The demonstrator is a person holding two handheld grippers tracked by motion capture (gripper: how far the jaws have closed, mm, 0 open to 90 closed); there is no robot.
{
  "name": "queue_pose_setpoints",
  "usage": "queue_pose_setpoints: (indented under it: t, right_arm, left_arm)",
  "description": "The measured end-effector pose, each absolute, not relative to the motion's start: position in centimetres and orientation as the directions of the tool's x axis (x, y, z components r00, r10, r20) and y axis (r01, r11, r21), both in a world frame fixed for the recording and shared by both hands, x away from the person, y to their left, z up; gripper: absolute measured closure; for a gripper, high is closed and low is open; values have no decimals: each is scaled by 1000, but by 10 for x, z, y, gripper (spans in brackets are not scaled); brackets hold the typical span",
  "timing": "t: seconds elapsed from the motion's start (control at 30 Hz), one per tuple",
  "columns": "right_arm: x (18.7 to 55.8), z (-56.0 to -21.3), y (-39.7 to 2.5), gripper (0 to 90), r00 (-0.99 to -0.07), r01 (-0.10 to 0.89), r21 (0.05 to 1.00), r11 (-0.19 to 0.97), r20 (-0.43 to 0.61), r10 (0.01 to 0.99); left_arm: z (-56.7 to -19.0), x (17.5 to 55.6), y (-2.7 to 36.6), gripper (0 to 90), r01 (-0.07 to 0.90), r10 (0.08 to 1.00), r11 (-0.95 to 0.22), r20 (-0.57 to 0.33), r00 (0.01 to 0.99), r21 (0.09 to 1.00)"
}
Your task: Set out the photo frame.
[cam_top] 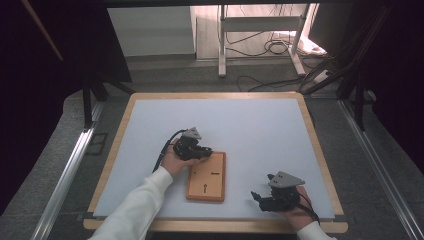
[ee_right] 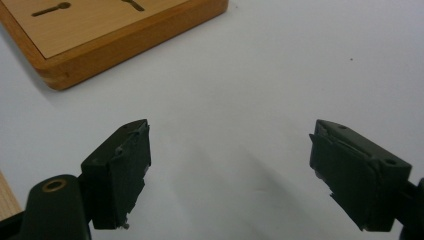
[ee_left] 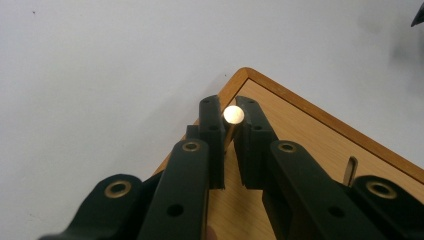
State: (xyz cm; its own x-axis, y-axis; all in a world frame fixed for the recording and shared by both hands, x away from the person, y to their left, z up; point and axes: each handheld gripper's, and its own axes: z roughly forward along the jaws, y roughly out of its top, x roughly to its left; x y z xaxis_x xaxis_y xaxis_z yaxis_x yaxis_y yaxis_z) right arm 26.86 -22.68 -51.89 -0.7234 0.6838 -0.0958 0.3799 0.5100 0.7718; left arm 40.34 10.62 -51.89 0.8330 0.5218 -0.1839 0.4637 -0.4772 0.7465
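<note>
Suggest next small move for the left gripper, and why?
Probably lower the left gripper toward the wooden board with keyhole slots: its jaws are shut on a brass-coloured metal pin above the board's corner, a slot lies nearby, and the right gripper waits open beside the board.

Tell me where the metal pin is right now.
The metal pin is clamped between the left gripper's jaws, over the far left corner of the wooden board at mid-table.

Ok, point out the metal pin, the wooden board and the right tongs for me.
metal pin (ee_left: 233, 114), left gripper view, its shiny round end.
wooden board (cam_top: 206, 186), high view, bare top face.
right tongs (ee_right: 230, 175), right gripper view, midway between the open tips.
</note>
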Motion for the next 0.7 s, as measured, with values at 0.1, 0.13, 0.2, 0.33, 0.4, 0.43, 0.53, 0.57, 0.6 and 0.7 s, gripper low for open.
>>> queue_pose_setpoints:
  t: [0.1, 0.13, 0.2, 0.33, 0.4, 0.43, 0.53, 0.57, 0.6, 0.7]
  right_arm:
    - [266, -518, -223, 168, -736, 352, 777, 521, -114, 668]
    - [266, -518, -222, 168, -741, 344, 778, 526, -119, 661]
    - [264, -517, -218, 167, -747, 331, 777, 535, -131, 652]
    - [260, -517, -211, 165, -752, 310, 769, 559, -161, 639]
    - [259, -517, -207, 164, -748, 303, 760, 575, -185, 638]
    - [258, -517, -205, 164, -747, 302, 761, 574, -185, 638]
    - [258, -517, -201, 163, -748, 296, 759, 581, -194, 634]
    - [258, -517, -200, 162, -750, 296, 758, 581, -193, 633]
    - [258, -517, -199, 161, -751, 291, 757, 585, -198, 630]
    - [257, -518, -193, 159, -756, 276, 750, 601, -217, 617]
  left_arm:
    - [-519, 404, 107, 838, 478, 523, -473, -201, 828, 740]
    - [-519, 405, 107, 837, 480, 522, -472, -204, 828, 739]
    - [-519, 405, 107, 836, 483, 521, -469, -210, 827, 739]
    - [-519, 405, 107, 836, 490, 524, -466, -216, 824, 737]
    - [-519, 406, 108, 837, 487, 519, -473, -215, 828, 734]
    - [-519, 406, 108, 836, 488, 519, -472, -216, 827, 735]
    - [-519, 406, 108, 836, 489, 518, -473, -218, 827, 733]
    - [-519, 407, 108, 836, 490, 518, -472, -220, 827, 733]
    - [-518, 407, 109, 835, 493, 518, -472, -222, 826, 730]
    - [-518, 408, 109, 837, 503, 522, -467, -232, 821, 727]
